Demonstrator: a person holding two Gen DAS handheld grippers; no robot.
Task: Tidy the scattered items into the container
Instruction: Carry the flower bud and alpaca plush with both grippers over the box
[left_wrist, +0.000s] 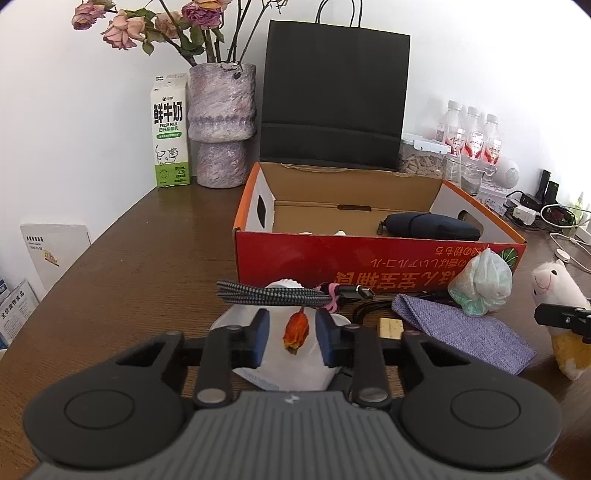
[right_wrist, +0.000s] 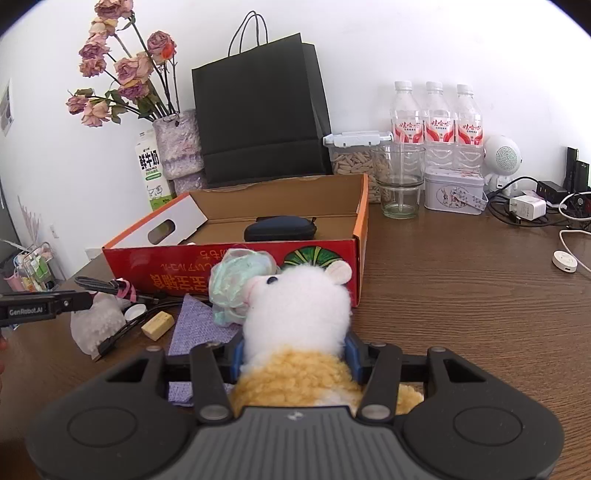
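Note:
The open red cardboard box (left_wrist: 369, 258) stands mid-table with a dark pouch (left_wrist: 428, 226) inside; it also shows in the right wrist view (right_wrist: 236, 273). My left gripper (left_wrist: 292, 338) is open, its pads either side of a white bag (left_wrist: 291, 365) with a dried orange flower (left_wrist: 295, 328) on it. A braided cable bundle (left_wrist: 273, 293) lies just beyond. My right gripper (right_wrist: 294, 360) is shut on a white and yellow plush toy (right_wrist: 299, 314), also seen in the left wrist view (left_wrist: 557, 314). A crumpled green-white bag (right_wrist: 236, 284), purple cloth (right_wrist: 199, 325) and yellow block (right_wrist: 158, 325) lie before the box.
A black paper bag (right_wrist: 258, 114), a vase of dried roses (left_wrist: 221, 122) and a milk carton (left_wrist: 170, 133) stand behind the box. Water bottles (right_wrist: 436, 122), a glass (right_wrist: 400, 184), a tin (right_wrist: 452, 192), a speaker and chargers with cables (right_wrist: 524, 206) are at the right.

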